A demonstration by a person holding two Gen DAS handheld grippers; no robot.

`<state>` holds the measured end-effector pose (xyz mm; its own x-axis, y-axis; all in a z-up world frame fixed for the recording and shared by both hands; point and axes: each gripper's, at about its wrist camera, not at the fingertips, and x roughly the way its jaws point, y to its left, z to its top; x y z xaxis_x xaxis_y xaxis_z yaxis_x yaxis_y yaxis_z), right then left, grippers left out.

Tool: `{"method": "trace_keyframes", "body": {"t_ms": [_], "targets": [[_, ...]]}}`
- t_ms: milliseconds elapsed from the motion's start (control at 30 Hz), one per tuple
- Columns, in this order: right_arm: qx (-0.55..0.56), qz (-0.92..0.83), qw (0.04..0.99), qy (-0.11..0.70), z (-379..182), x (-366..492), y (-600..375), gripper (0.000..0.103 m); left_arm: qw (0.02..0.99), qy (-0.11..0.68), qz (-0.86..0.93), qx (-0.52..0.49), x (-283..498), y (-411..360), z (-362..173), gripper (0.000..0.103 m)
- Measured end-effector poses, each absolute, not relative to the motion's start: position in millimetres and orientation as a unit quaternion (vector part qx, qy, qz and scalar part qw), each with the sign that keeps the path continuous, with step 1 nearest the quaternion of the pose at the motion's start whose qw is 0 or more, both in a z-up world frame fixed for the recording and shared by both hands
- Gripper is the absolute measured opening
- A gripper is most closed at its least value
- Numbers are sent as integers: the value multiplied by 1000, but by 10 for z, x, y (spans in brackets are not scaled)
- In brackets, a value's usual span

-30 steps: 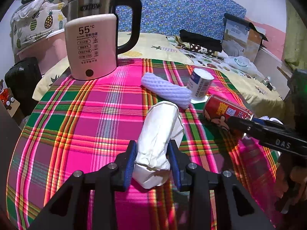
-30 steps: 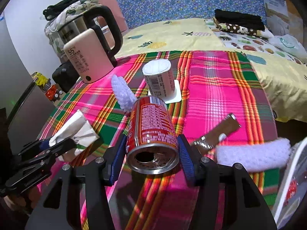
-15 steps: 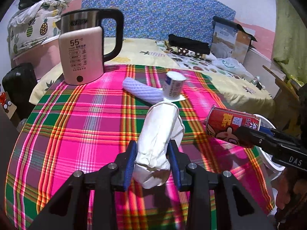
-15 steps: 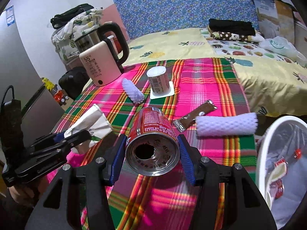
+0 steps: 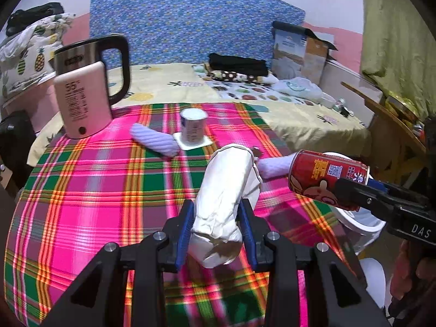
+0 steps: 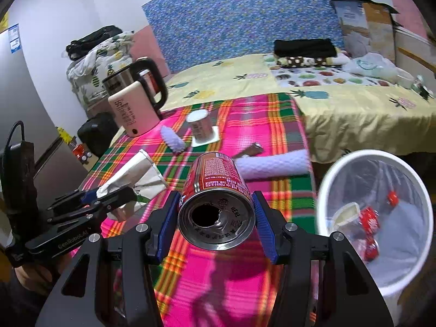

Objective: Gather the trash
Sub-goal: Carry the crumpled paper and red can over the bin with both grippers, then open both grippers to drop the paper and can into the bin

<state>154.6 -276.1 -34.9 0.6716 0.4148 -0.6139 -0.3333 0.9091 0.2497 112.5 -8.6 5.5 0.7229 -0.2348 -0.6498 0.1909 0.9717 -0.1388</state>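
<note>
My left gripper (image 5: 216, 218) is shut on a crumpled white paper bag (image 5: 226, 193), held above the plaid tablecloth (image 5: 95, 190). My right gripper (image 6: 218, 212) is shut on a red drink can (image 6: 216, 190), its open end facing the camera. In the left wrist view the red can (image 5: 324, 177) hangs at the right, over the rim of the white trash bin (image 5: 362, 223). From the right wrist camera the bin (image 6: 327, 190) stands beside the table's right edge, lined with a bag and holding red wrappers. The paper bag (image 6: 136, 174) and left gripper (image 6: 109, 196) appear at left.
On the table lie two white foam sleeves (image 6: 272, 163) (image 5: 155, 139), a brown wrapper (image 6: 250, 150), a small can on a white coaster (image 5: 193, 128) and a pink kettle (image 5: 81, 103). A bed (image 6: 354, 103) stands behind; a cardboard box (image 5: 299, 51) is at the back.
Both grippers have pulled back and risen, carrying the paper bag and the can toward the right. The white trash bin has come into view beside the table.
</note>
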Motion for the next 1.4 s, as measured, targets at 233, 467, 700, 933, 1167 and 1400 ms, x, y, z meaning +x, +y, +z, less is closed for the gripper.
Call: {"method": "trace_keyframes", "body": {"t_ms": [233,467,700,933,1167,1400], "targets": [[78,155,921,348,-392,1408,-3165,54,920,358,-160,-12,1141,-535,62,35],[99,100,927,348,-419,1284,-3583,54,909,359,-210,10,1191,-1050,50,35],[111,56,928,352,-501,1222,-3887,54,897,364,-249,32,1217,-1483,11,35],[120,25,922,367,-620,1194,-4110,54,883,373,-280,48,1246,-1805,-72,35],[126,11,916,381,-720,1193,-4258,54,867,392,-304,60,1316,-2101,-218,35],[125,2,912,392,-769,1213,-4321,54,858,403,-312,66,1431,-2293,-305,35]]}}
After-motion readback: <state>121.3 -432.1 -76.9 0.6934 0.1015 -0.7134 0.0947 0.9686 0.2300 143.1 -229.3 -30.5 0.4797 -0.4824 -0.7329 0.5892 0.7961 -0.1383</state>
